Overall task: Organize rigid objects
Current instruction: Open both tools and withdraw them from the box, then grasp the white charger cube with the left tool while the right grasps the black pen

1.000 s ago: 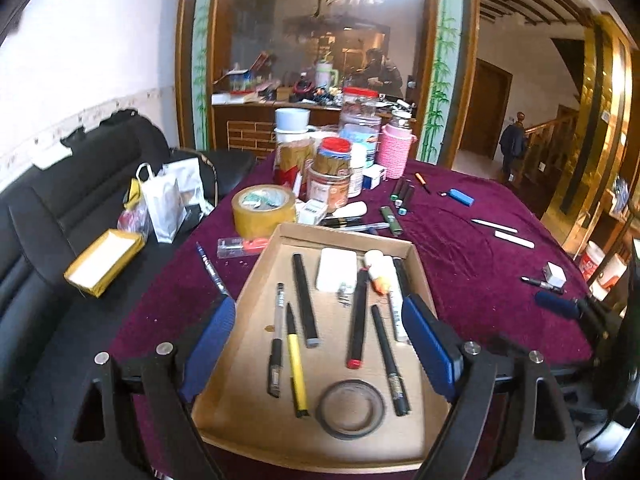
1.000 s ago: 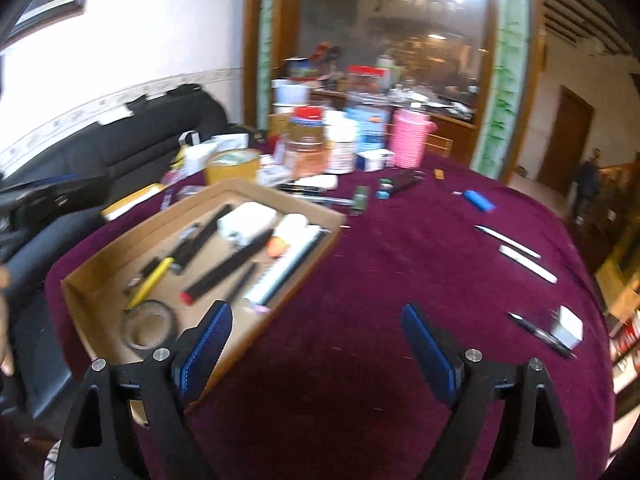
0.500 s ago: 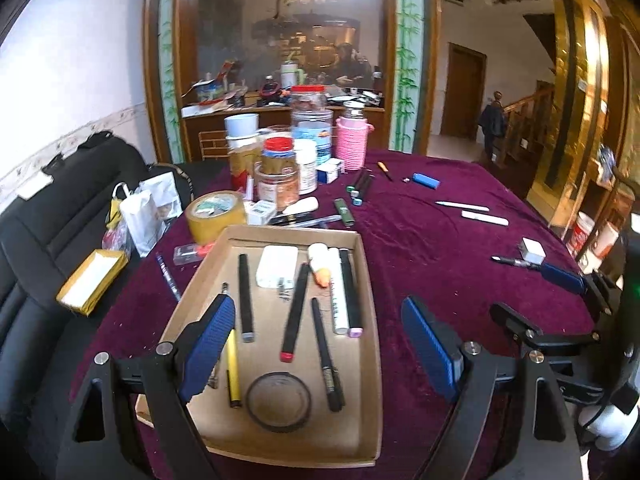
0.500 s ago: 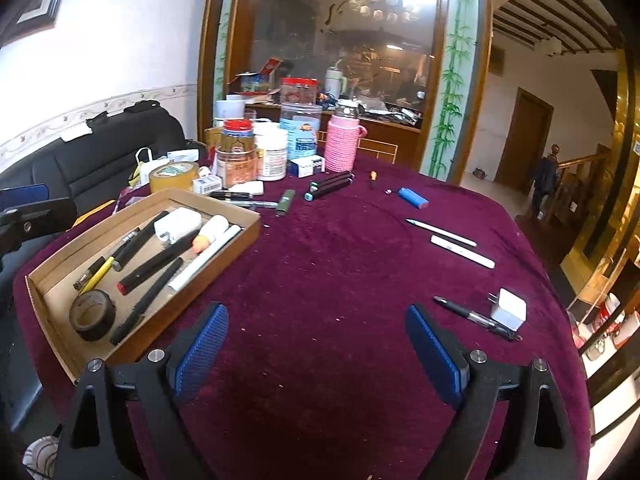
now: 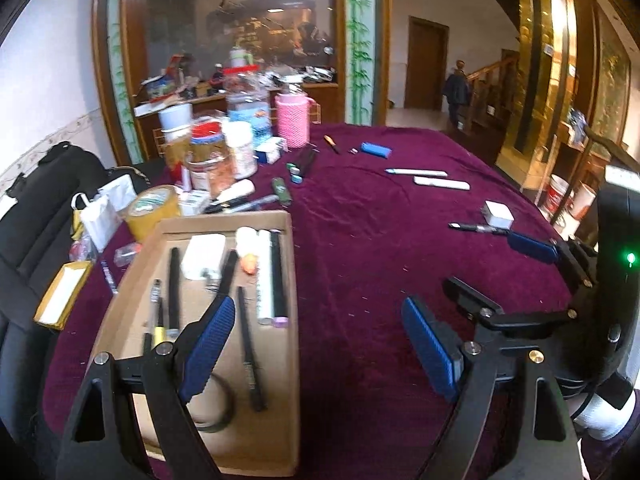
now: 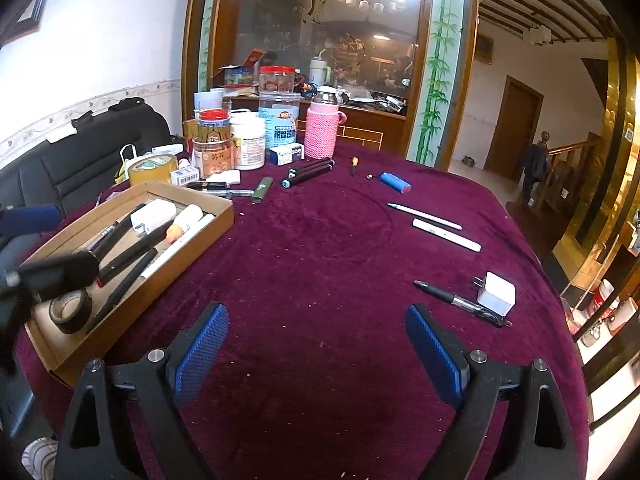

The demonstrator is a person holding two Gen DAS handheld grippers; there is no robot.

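Presently both grippers are held tilted downward over the purple tablecloth (image 6: 320, 264), each with its blue-padded jaws spread wide and nothing between them. The left gripper (image 5: 320, 344) is poised with its left pad above the right half of the cardboard tray (image 5: 288, 412) and its right pad above bare cloth. The right gripper (image 6: 318, 350) is seen over empty cloth, with the same tray (image 6: 224, 216) ahead and to its left, well apart from its pads.

Inside the tray, black pens, a white block, a white marker and a roll of dark tape (image 6: 70, 310) are laid. Ahead and to the right of the right gripper, a black pen (image 6: 460, 302) is found touching a white charger (image 6: 496, 294); farther ahead, two white pens (image 6: 436, 224) and a blue lighter (image 6: 394, 182) are spread on the cloth. A cluster of jars and a pink knitted bottle (image 6: 320, 132) is set at the far edge. From the left wrist view, the right gripper (image 5: 500, 276) is visible to the right, near the charger (image 5: 498, 214).

Compared with a second ago, the left gripper has been shifted rightward: the tray, then centred between its pads, is now lying mostly to the left. The right gripper's view has also been carried away from the tray, which was then under its left pad.
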